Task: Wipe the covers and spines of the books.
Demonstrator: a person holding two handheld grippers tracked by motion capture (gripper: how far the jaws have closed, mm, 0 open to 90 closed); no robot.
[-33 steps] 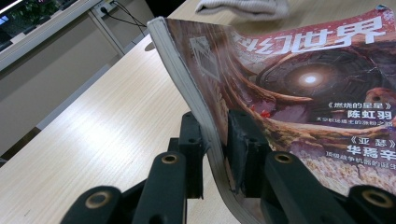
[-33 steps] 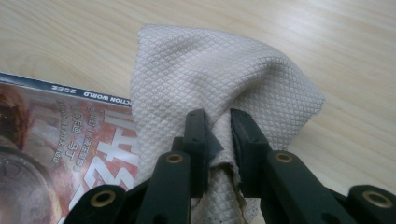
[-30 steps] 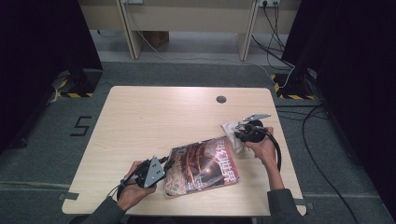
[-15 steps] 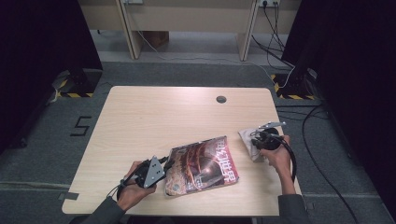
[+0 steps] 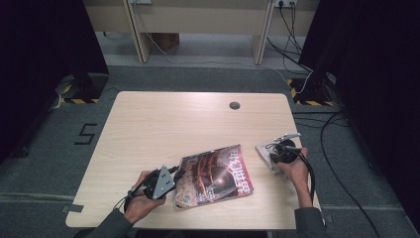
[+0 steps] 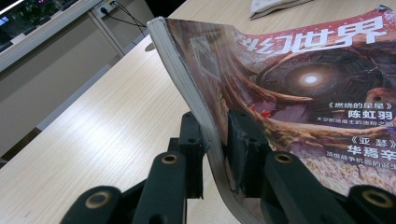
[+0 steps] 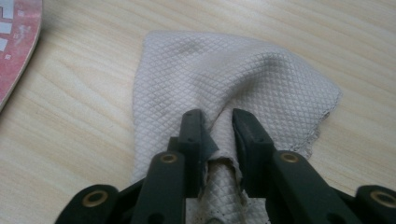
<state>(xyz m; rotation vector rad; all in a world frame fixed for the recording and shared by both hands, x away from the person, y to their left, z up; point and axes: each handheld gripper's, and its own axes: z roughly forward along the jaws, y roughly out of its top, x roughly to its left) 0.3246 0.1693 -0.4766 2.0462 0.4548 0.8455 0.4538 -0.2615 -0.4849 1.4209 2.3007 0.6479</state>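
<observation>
A magazine [image 5: 215, 173] with a reddish cover lies near the table's front edge. Its left edge is lifted and bent, and my left gripper [image 5: 177, 174] is shut on that edge. In the left gripper view the page block [image 6: 303, 84] curves up between the two jaws [image 6: 215, 116]. A white quilted cloth [image 5: 262, 151] rests on the table right of the magazine. My right gripper [image 5: 272, 157] is on its near side. Its jaws [image 7: 217, 114] have just been opening a little, and a raised fold of the cloth [image 7: 224, 70] still sits pinched between them.
The wooden table [image 5: 173, 124] has a round cable hole [image 5: 235, 105] at the back right. The cloth's edge [image 6: 275, 5] lies beyond the magazine's top. Cables [image 5: 337, 129] run over the floor at the right, and a 5 [image 5: 85, 134] is marked on the floor at the left.
My right gripper carried the cloth from the magazine's far right corner out to the right and down onto the table. The left gripper and magazine kept still.
</observation>
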